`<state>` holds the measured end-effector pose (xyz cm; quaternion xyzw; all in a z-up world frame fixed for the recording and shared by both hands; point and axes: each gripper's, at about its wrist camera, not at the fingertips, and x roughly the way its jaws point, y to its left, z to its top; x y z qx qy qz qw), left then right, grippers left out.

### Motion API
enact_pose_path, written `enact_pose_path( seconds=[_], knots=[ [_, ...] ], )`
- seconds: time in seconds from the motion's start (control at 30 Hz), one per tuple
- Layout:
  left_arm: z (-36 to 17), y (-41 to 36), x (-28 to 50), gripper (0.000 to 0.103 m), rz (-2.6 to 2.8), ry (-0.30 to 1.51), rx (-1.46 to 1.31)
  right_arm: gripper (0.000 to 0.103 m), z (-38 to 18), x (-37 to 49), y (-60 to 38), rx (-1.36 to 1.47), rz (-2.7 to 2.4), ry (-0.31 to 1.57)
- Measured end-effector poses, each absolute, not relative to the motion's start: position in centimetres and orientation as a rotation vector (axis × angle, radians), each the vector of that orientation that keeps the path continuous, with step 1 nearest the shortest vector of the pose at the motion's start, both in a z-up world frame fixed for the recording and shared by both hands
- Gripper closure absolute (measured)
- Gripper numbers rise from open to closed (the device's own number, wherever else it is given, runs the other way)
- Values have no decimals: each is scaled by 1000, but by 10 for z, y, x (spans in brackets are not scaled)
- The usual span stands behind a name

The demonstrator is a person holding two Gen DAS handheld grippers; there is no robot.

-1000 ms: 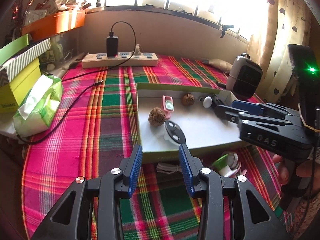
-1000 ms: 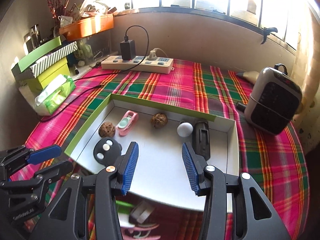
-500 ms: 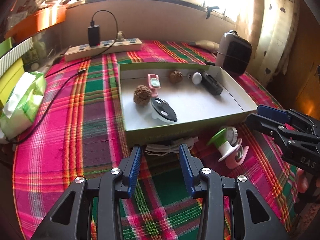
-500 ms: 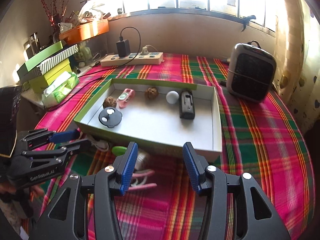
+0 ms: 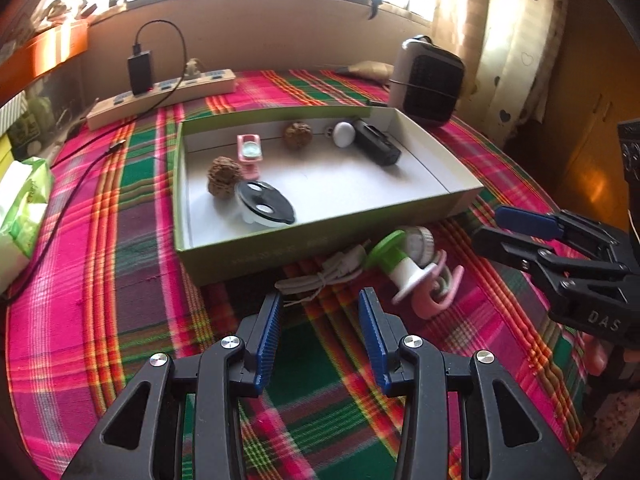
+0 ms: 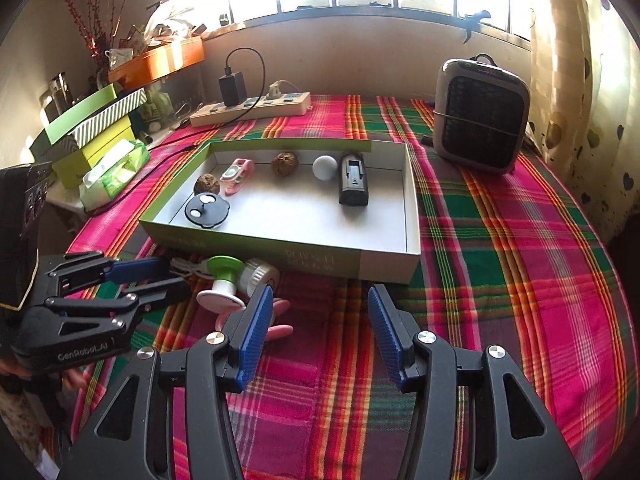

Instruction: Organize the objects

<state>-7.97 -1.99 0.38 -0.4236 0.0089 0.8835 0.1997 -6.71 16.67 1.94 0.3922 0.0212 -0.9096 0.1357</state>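
A shallow green-sided box (image 5: 320, 236) (image 6: 296, 250) holds two walnuts, a pink clip, a white ball (image 6: 325, 167), a black battery (image 6: 353, 184) and a round black lid (image 5: 264, 203). On the cloth in front of it lie a white cable bundle (image 5: 320, 276), a green-and-white spool (image 5: 394, 258) (image 6: 224, 276) and a pink looped item (image 5: 436, 296). My left gripper (image 5: 320, 304) (image 6: 176, 276) stands open just short of the cable. My right gripper (image 6: 320, 296) (image 5: 490, 225) is open and empty, to the right of the spool.
A grey heater (image 6: 480, 120) stands at the back right, and a power strip (image 6: 252, 108) with a charger lies at the back. A tissue pack (image 5: 20, 208) and stacked boxes (image 6: 92, 128) crowd the left edge. Plaid cloth covers the table.
Both grippers have drawn back from over the box to its near side, so the cable, spool and pink item now show. The right jaws stand slightly wider.
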Motion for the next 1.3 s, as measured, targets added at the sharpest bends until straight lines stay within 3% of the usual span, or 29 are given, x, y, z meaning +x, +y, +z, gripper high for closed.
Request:
enact_pose_path(
  seconds=[0.53,0.6,0.7,1.3],
  knots=[
    [10,-24,-75,66,2479,20,-1161,51,1,-56,131,1176,-2509,116],
    [12,-23,-74,66,2477,16,-1151,44,-2,-59,128,1188,-2528,145],
    [13,-21,-74,66,2454,-17,-1150,43,-4,-62,126,1205,-2553,181],
    [23,7,-74,65,2434,-55,-1159,43,-8,-60,175,1287,-2670,180]
  ],
)
